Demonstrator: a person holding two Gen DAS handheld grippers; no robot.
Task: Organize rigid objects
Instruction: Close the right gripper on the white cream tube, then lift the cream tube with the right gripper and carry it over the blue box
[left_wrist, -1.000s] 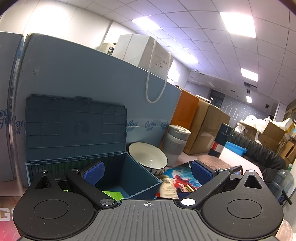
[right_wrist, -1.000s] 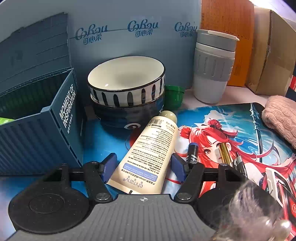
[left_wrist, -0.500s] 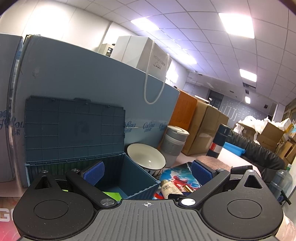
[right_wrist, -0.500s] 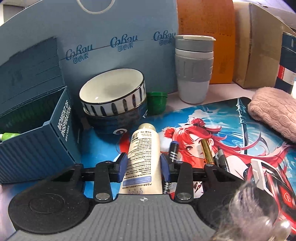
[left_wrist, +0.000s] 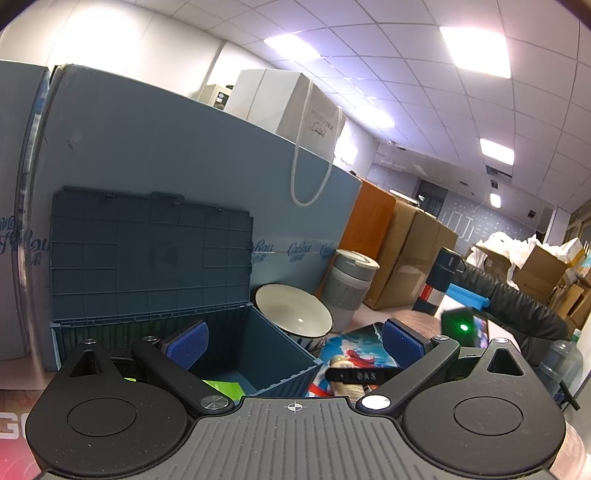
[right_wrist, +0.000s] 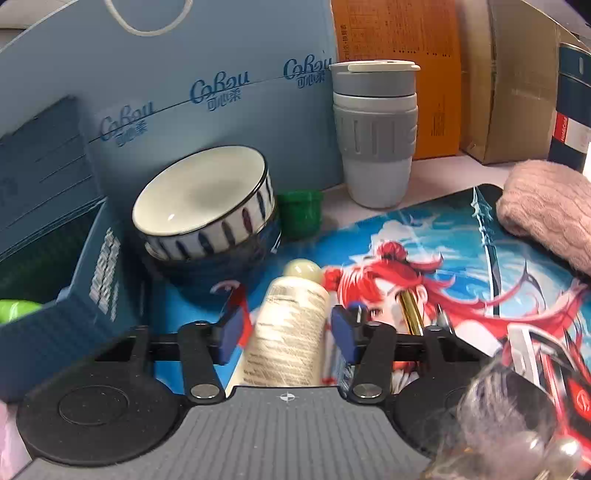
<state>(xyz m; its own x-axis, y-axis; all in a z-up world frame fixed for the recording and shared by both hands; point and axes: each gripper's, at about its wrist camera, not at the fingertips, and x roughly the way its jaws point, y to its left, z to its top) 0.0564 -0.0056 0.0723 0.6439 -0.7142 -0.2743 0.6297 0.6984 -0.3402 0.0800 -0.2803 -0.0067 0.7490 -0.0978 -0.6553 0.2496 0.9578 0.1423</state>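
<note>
Right gripper (right_wrist: 286, 332): jaws have just been opening again after a squeeze half a second back, and are standing roughly half spread. The cream tube (right_wrist: 291, 332) is lying between the blue pads (right_wrist: 232, 332). A gap is showing at the left pad; the right pad is sitting close against the tube's edge, and contact there is hard to judge through the blur. Reading it as let go, not clamped.

Pose: the gripper is pointing steeply down at the printed mat (right_wrist: 461, 240), with the tube lying lengthwise along it, cap at the far end.

Left gripper (left_wrist: 293, 338): pads spread wide, nothing between them, hovering nearly level over the near edge of the open blue storage box (left_wrist: 258, 354).

Layout: the box is sitting at the left with its lid raised. The stacked bowls (right_wrist: 207, 214) are just right of the box, and the small green cup (right_wrist: 299, 210) is beside them. The grey tumbler (right_wrist: 375, 133) is standing farther right at the back. The gold pen (right_wrist: 410, 312) is lying on the mat right of the tube.

Against the earlier frames: the right gripper is sitting rolled and a little higher, bowls and tumbler now tilted in its view. The left view is unchanged apart from the right gripper's body showing more at its right.
</note>
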